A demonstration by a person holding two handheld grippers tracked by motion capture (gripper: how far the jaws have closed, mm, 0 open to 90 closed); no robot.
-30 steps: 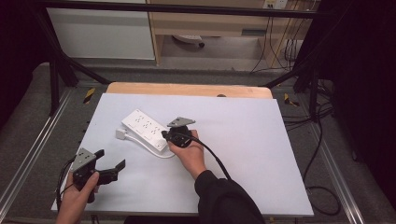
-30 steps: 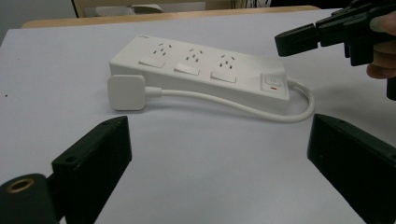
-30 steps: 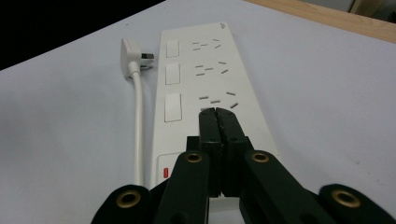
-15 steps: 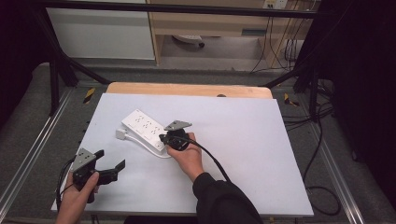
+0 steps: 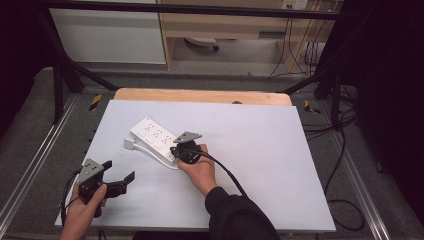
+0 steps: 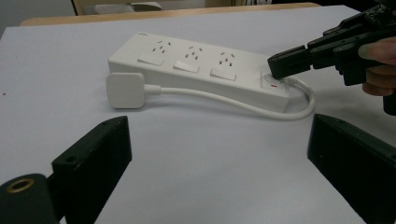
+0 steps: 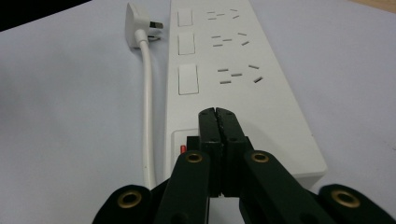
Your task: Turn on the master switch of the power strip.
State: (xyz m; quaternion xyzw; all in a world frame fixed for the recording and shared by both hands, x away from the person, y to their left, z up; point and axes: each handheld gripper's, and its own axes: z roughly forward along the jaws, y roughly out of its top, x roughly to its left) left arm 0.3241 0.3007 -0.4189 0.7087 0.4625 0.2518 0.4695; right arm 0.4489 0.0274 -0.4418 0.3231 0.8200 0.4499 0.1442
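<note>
High view: one white power strip point(image 5: 154, 138) lies left of table centre, long axis from 10 to 4 o'clock. Left gripper view: left gripper point(image 6: 219, 163) spread wide, empty. Right gripper view: right gripper point(image 7: 218, 122) pinched together over the strip's near end; three sockets, three switches.

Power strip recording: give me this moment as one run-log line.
right gripper: shut, tips on power strip main switch end | left gripper: open, apart, idle | plug: unplugged, on table

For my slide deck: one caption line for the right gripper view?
Right gripper, fingers closed together, presses its tip on the main switch end of a white power strip.
</note>
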